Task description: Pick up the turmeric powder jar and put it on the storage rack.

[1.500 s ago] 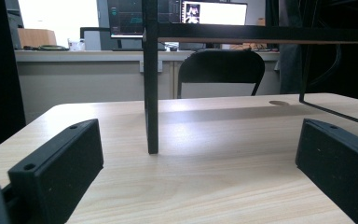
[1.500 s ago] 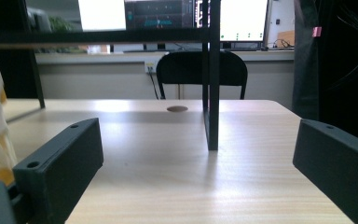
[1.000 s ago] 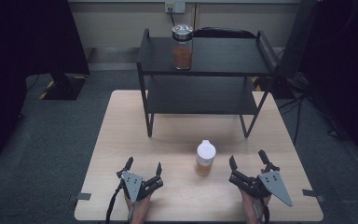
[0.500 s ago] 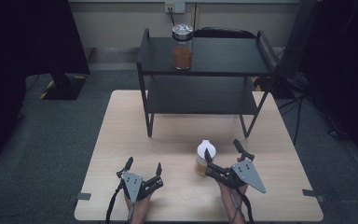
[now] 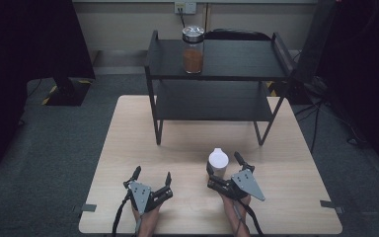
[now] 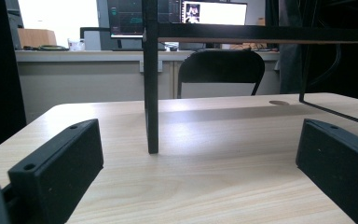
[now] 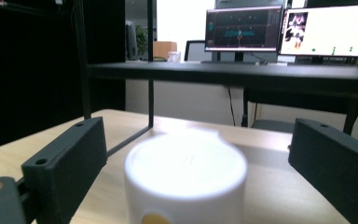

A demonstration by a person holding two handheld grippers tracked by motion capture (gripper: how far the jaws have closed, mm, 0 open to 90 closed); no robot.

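Work in hand: I judge this to be picking up the white-lidded jar from the table; a second jar with orange contents already stands on the top of the black shelf rack, well beyond both grippers.

Done so far: my right gripper has been brought up to the jar, so the jar sits between its jaws. The approach looks finished.

Left to do: the grasp, the lift, and whatever placing follows. Nothing is lifted yet; the jar rests on the table.

Right gripper state: jaws wide but just now closing in. In the right gripper view the white lid lies between the two jaws with a gap on each side, so nothing is gripped.

Right hand pose: low over the near table edge, gripper level, pointing away from me toward the rack.

Left gripper state: jaws spread wide, nothing between them.

Left hand pose: resting low beside the right one, aimed at the rack's near leg.
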